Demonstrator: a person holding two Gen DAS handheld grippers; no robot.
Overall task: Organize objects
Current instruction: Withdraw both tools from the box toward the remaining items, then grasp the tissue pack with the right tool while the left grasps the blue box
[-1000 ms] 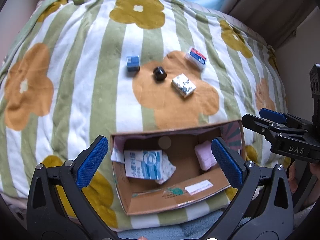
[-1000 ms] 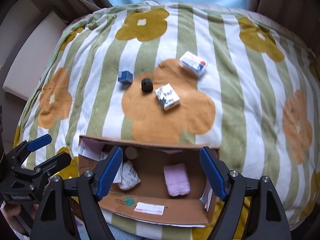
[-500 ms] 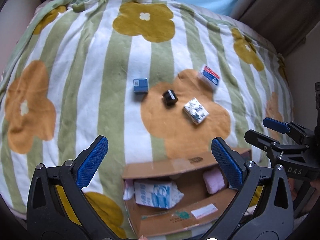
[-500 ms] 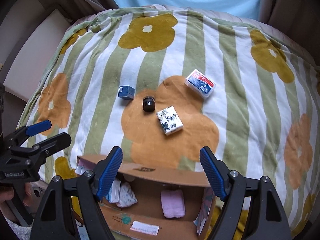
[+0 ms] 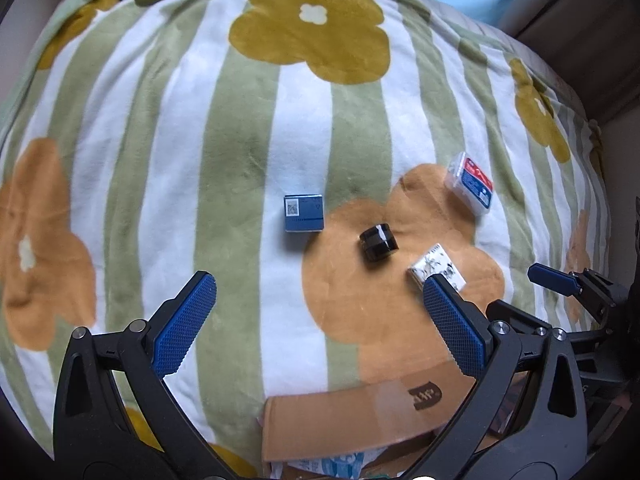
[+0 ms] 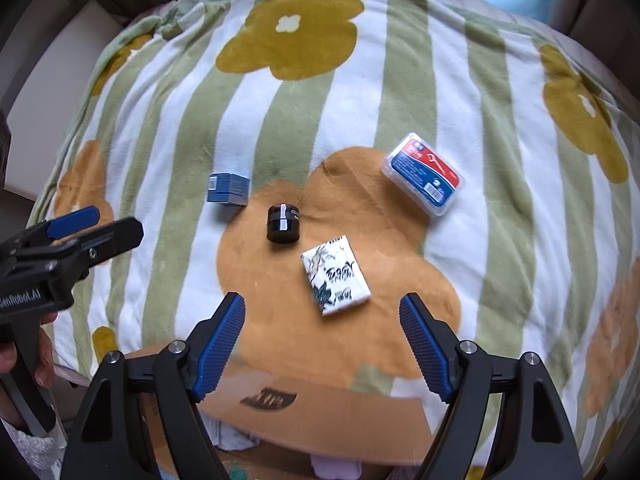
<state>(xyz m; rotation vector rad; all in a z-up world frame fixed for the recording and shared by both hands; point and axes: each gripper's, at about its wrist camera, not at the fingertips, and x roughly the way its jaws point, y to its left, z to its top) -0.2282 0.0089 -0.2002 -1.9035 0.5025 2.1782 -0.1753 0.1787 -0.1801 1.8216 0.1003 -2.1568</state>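
Both my grippers have advanced over the blanket past the cardboard box, left gripper and right gripper jaws wide and empty; blue box, black jar, patterned pack and floss case lie apart ahead

We see soft, even daylight over the blanket — bright, without glare, and shadows stay faint, only a thin dark rim under the black jar. Both fisheye views bow the bed outward and darken toward the corners. The cardboard box at the bottom edge looks slightly blurred — the centre stays sharp.
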